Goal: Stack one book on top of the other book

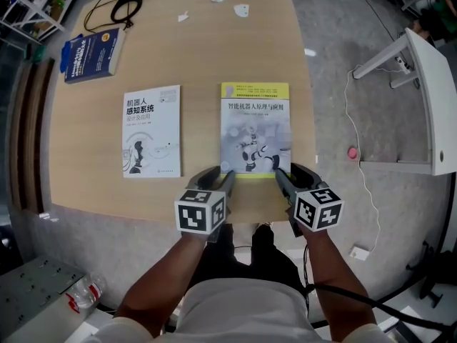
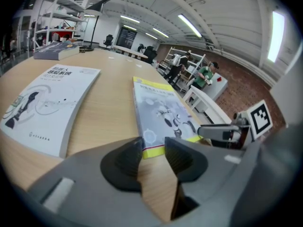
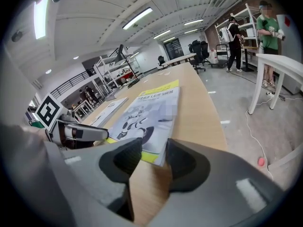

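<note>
Your left gripper (image 1: 218, 176) sits at the yellow book's (image 1: 255, 131) near-left corner and your right gripper (image 1: 293, 174) at its near-right corner, both angled down at the table (image 1: 200, 56). Both jaw pairs are apart, each straddling a corner, not clamped. The book lies flat along the table's near edge, apart from the white book (image 1: 151, 131) on its left.

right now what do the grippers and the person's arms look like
Left gripper and right gripper match: grey bodies, dark pads, each with a white cube of black square markers. A black cable trails from the right one. The person wears a pale short-sleeved shirt.
</note>
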A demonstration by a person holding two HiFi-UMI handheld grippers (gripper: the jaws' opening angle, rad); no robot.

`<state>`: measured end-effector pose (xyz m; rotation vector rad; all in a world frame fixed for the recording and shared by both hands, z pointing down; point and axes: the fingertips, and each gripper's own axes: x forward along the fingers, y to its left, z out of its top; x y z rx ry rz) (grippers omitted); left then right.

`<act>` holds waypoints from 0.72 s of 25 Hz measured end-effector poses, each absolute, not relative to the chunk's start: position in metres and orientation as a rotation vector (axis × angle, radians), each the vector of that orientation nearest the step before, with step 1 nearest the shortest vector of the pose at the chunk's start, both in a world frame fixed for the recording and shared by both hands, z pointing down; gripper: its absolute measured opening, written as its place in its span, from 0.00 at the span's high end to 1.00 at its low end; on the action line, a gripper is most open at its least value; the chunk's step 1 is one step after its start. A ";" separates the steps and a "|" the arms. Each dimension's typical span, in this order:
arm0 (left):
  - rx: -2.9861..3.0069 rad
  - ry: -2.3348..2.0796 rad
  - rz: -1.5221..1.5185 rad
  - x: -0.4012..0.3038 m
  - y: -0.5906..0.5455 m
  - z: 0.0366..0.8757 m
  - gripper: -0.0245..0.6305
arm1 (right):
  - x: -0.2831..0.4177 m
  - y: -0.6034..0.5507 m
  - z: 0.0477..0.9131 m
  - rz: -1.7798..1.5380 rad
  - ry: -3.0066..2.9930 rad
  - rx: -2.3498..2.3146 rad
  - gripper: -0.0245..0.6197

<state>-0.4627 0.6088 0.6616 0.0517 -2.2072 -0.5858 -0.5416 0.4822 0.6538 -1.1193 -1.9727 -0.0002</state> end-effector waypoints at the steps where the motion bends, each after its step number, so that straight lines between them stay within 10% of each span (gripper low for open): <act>1: 0.059 -2.203 -0.585 -0.462 0.609 0.663 0.73 | -0.541 0.483 0.655 -0.006 -1.968 -1.127 0.71; 18: 0.097 -2.187 -0.583 -0.428 0.608 0.668 0.74 | -0.503 0.479 0.658 -0.102 -1.995 -1.119 0.71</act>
